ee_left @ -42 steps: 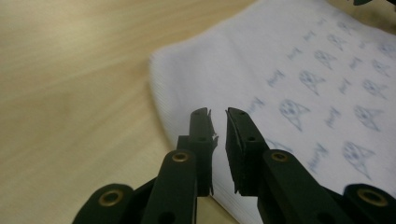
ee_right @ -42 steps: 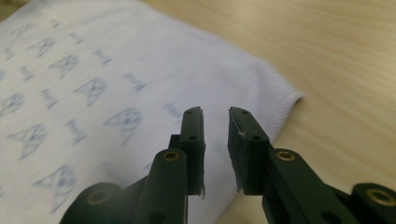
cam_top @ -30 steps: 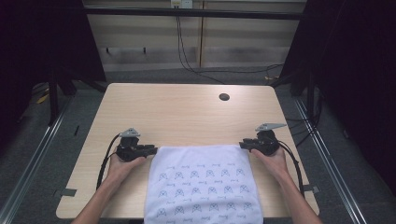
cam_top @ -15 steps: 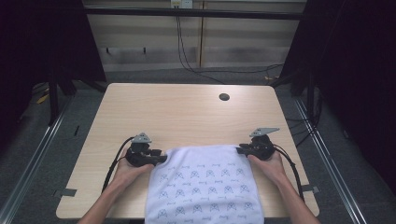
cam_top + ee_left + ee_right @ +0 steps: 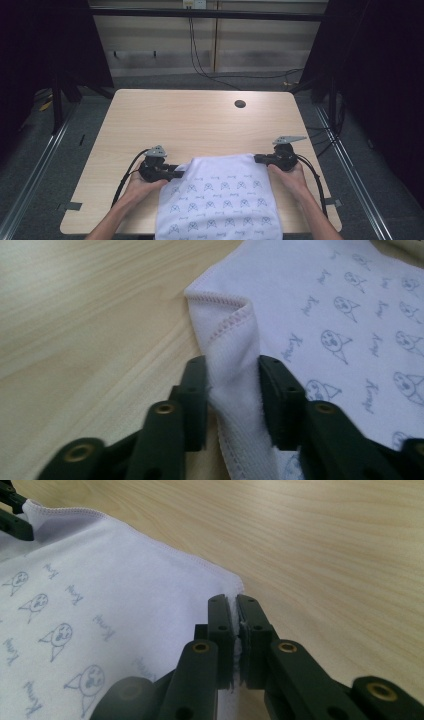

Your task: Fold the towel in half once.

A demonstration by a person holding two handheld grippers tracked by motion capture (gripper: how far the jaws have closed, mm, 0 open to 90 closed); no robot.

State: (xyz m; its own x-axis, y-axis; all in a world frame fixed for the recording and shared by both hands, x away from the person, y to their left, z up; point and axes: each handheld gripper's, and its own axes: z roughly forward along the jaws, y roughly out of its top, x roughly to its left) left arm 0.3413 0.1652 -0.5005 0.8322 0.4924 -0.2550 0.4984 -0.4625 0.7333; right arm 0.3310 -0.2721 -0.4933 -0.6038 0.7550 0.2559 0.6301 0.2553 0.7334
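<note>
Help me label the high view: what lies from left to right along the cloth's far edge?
Left tongs → white printed cloth → right tongs, all on the wooden table.

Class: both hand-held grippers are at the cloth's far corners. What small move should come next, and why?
Probably close the left hand-held gripper fully. The right hand-held gripper already pinches its corner of the cloth, while the left's bunched corner looks only loosely held.

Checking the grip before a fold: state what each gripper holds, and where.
Both hold the white printed cloth: the left gripper pinches its bunched left far corner, the right gripper its right far corner edge.
</note>
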